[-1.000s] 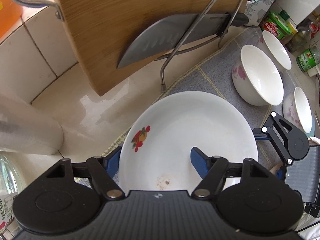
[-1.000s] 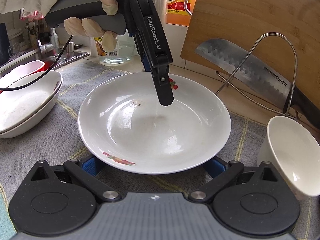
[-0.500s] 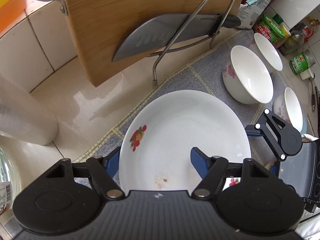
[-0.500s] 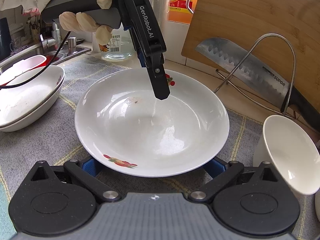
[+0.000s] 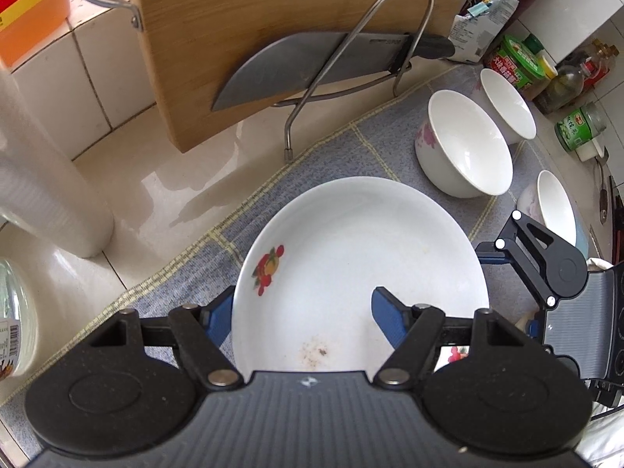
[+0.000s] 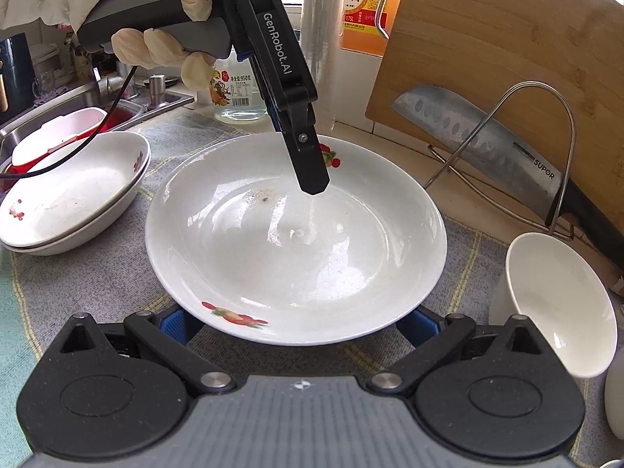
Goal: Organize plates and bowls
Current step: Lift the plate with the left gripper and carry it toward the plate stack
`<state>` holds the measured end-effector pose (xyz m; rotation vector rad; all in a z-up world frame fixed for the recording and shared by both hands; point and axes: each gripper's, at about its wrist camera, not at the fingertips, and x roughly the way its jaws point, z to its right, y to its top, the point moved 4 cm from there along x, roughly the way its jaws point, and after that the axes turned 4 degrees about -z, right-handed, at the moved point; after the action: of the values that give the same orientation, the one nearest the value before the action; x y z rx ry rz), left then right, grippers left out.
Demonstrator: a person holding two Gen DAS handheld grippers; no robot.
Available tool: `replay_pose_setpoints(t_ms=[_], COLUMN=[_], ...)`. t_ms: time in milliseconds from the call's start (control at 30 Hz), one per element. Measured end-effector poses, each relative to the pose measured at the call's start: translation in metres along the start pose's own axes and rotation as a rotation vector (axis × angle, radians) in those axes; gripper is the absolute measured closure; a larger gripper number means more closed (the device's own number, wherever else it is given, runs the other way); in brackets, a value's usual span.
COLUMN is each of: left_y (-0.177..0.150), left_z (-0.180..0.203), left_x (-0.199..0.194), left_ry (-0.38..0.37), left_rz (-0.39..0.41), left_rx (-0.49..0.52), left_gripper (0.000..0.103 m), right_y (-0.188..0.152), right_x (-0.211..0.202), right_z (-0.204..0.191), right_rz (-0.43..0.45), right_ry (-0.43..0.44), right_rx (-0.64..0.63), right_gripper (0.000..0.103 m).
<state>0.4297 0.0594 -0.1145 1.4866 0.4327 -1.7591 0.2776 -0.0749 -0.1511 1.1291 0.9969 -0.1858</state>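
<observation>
Plate (image 6: 296, 241) on the grey mat, left gripper (image 5: 300, 314) wide astride its rim, one finger inside and one outside, not yet pinched, right gripper (image 6: 296, 321) wide under the near rim; next, probably: close, lift level toward stacked plates (image 6: 70, 191).

A cream-gloved hand (image 6: 156, 45) wraps a grey handle trailing a black cable, and the left gripper (image 6: 312, 179) is matte black with white "GenRobot.AI" lettering, blue finger pads (image 5: 388, 318), silver pivot screws and a ribbed grey body.
</observation>
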Motion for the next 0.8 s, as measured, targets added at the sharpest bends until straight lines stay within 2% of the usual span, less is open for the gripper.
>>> replay_pose_setpoints(t_ms=[800], left_y=[-0.065], left_z=[0.007], left_x=[-0.047], left_ry=[0.038], left_rz=[0.088], left_rx=[-0.094], left_gripper=[0.031], right_y=[0.017], right_x=[-0.035], right_z=[-0.046], right_rz=[0.019], right_ry=[0.059], right_rx=[-0.102], right_gripper=[0.0])
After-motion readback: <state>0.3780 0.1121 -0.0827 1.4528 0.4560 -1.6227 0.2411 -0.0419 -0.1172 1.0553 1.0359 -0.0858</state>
